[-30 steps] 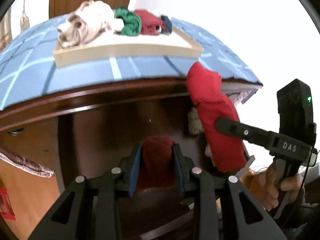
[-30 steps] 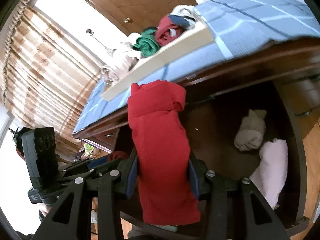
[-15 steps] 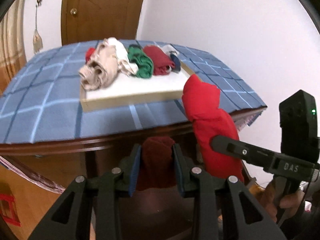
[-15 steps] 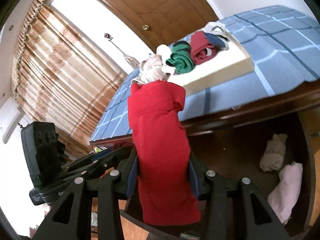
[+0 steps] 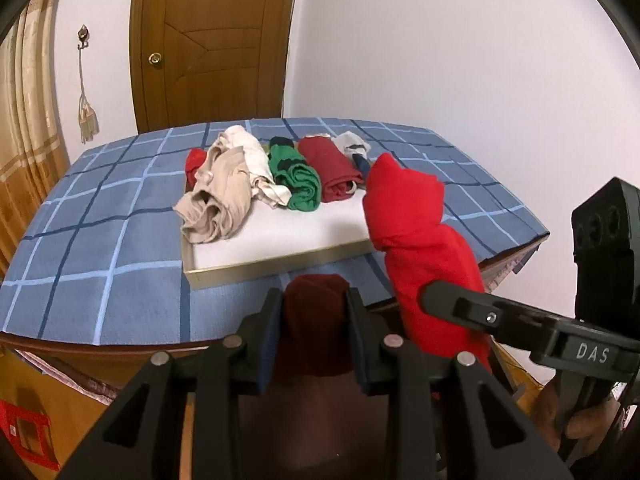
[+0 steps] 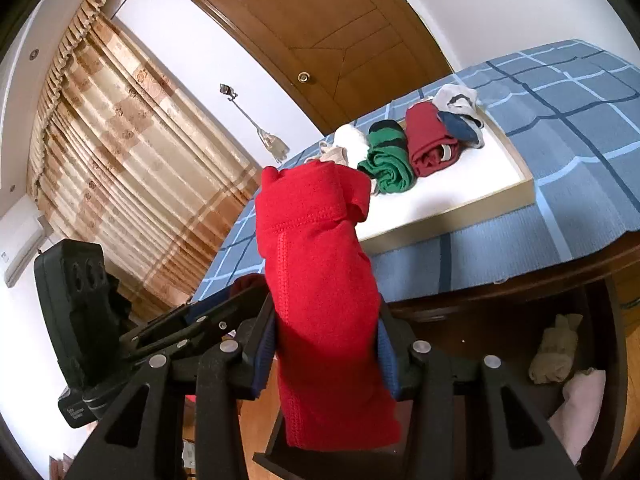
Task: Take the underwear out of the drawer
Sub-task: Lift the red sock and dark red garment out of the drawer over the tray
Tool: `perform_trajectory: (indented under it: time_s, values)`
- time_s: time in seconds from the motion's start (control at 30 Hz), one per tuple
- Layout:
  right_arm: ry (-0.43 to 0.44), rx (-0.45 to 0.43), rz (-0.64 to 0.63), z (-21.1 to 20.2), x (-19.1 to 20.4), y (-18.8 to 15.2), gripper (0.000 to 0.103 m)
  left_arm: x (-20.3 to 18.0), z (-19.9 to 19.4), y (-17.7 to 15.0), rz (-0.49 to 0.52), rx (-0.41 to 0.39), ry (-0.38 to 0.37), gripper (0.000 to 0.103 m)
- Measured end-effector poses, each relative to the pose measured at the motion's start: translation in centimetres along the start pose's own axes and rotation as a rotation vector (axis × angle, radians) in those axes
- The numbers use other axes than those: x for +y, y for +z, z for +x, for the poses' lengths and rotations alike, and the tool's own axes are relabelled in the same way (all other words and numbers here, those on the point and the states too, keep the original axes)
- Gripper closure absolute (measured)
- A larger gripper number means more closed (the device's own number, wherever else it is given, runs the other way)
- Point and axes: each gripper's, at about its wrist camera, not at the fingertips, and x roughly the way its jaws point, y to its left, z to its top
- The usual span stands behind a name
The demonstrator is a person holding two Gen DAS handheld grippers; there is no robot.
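My left gripper point(image 5: 314, 312) is shut on a rolled dark red underwear point(image 5: 314, 328), held just above the near edge of the blue checked tabletop point(image 5: 100, 280). My right gripper point(image 6: 326, 340) is shut on a rolled bright red underwear point(image 6: 320, 280), which also stands upright at the right of the left wrist view point(image 5: 420, 248). A shallow white tray point(image 5: 280, 266) on the tabletop holds several rolled garments: beige point(image 5: 220, 196), green point(image 5: 296, 176) and dark red point(image 5: 332, 168). The open dark drawer point(image 6: 500, 332) lies below the right gripper, with a beige roll point(image 6: 556, 356) and a pink one point(image 6: 580, 412) inside.
A wooden door point(image 5: 212, 40) and white wall stand behind the table. Striped curtains point(image 6: 120, 160) hang at the left in the right wrist view. A person's hand point(image 5: 568, 416) grips the right tool's handle at the lower right. The tray's front half point(image 6: 460, 196) is bare.
Both grippers have risen out of the drawer with their rolls still held. The tabletop and tray, seen from below the edge before, now lie beneath and ahead of the fingers.
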Motion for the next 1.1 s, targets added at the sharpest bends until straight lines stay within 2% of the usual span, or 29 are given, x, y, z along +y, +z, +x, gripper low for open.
perform_trajectory:
  time_s: [0.47, 1.1]
  values:
    - [0.004, -0.024, 0.021, 1.0, 0.5, 2.2, 0.057, 0.4, 0.2, 2.6, 0.000, -0.037, 0.006, 0.073]
    - [0.002, -0.013, 0.049, 3.4, 0.7, 4.5, 0.057, 2.5, 1.7, 4.7, -0.061, -0.052, -0.015, 0.073]
